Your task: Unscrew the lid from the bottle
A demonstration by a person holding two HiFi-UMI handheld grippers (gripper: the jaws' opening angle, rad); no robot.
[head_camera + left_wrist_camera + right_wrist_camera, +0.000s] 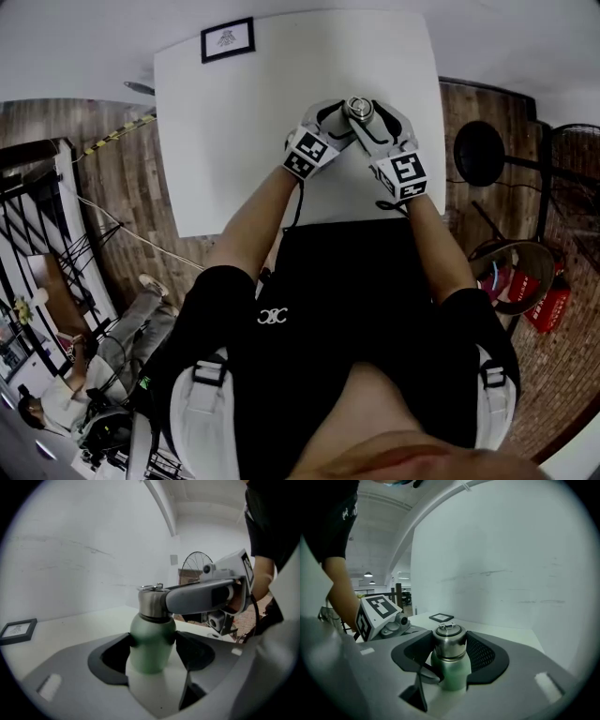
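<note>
The white desk (pixel 234 141) fills the upper middle of the head view, and the green bottle (pixel 151 644) stands upright near its right side. Your left tool (pixel 152 641) is clamped on the bottle's green body, bracing it. Your right tool (pixel 449 651) has its jaws closed round the steel lid (pixel 449 639), a pad against each side. The lid sits flush on the neck with no gap showing, so I judge both grips set and all the unscrewing and lifting off left to do.
</note>
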